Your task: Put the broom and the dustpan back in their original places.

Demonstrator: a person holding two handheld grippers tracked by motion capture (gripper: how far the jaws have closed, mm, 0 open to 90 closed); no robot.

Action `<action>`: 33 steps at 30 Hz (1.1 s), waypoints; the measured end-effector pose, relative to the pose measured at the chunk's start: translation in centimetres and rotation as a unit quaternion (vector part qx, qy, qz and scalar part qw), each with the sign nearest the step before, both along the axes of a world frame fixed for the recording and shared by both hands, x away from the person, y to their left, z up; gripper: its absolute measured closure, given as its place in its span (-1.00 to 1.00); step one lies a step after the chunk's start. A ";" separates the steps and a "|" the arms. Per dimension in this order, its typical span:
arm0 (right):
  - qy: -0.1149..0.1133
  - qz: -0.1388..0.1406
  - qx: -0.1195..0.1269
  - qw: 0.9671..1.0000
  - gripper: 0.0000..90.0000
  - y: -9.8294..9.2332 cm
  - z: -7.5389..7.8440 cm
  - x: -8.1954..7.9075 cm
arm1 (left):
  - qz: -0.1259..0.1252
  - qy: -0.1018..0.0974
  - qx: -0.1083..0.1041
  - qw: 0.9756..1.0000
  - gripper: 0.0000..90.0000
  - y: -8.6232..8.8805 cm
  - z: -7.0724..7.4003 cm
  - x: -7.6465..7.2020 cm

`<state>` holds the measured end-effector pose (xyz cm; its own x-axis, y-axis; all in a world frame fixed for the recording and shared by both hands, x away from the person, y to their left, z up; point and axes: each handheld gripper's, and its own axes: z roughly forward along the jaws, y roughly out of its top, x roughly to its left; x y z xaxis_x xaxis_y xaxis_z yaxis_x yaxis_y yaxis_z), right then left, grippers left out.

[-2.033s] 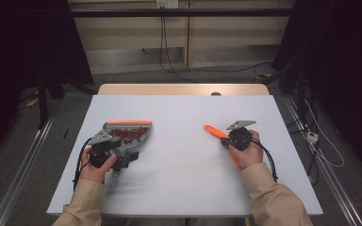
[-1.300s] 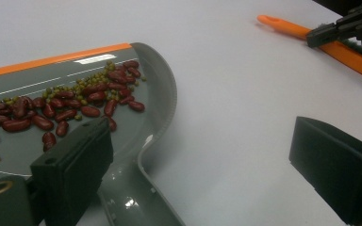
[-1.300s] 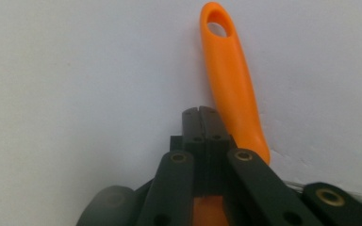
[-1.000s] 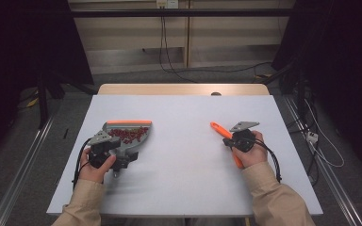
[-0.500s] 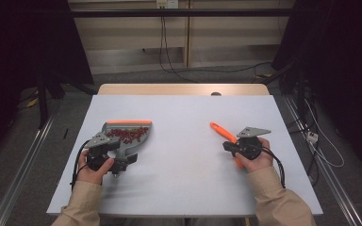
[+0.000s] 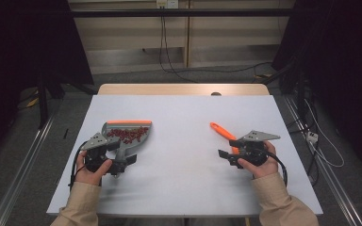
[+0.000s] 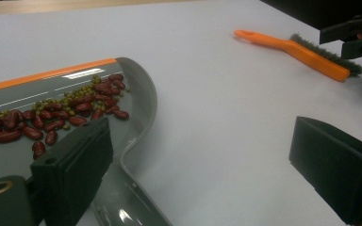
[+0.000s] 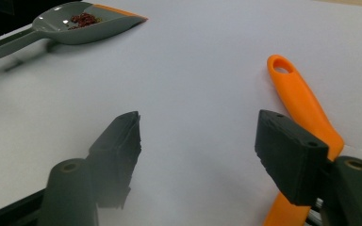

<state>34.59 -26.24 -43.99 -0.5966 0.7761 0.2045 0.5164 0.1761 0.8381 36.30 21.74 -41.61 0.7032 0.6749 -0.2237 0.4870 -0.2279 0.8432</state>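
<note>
A grey dustpan (image 6: pixel 122 129) with an orange lip lies on the white table (image 6: pixel 184 193) at the left. It holds red beans (image 7: pixel 75 106) and small green ones. My left gripper (image 6: pixel 121 162) is open. The pan's handle (image 7: pixel 122 207) lies between its jaws, close to the left jaw and apart from the right one. An orange brush (image 6: pixel 220 130) lies flat on the table at the right. My right gripper (image 6: pixel 226 157) has just been opening and stands open with nothing between its jaws. The brush handle (image 8: pixel 297 99) runs just outside its right jaw.
A wooden strip (image 6: pixel 184 88) borders the table's far edge, with a small dark object (image 6: pixel 215 93) on it. Cables (image 6: pixel 169 66) trail over the floor behind, and metal rails (image 6: pixel 23 169) run along both sides. Bare white surface lies between dustpan and brush.
The right gripper, shut on the brush a second ago, has opened and let it go. The hand has drawn back to the right, and the brush now rests on the table. The left hand stayed put.
</note>
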 end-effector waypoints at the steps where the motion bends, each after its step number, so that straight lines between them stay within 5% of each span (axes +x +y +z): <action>1: -0.002 -0.002 0.000 1.000 -0.33 -0.1 0.1 -0.1 | -0.001 -0.001 -0.005 1.000 -0.85 0.0 0.0 -0.1; 20: -0.030 0.003 -0.013 0.999 -0.50 -1.8 0.4 -2.5 | -0.011 -0.014 0.001 1.000 -0.85 0.9 -0.2 -0.8; 33: -0.027 0.002 -0.021 0.999 -0.52 -3.0 -0.3 -3.6 | -0.016 -0.014 0.006 1.000 -0.85 1.0 -0.7 -1.0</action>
<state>30.99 -29.23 -44.32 -0.6092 0.7806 0.1397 0.4696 0.2131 0.8568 35.26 22.76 -42.28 0.7296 0.6549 -0.1970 0.4565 -0.2519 0.8533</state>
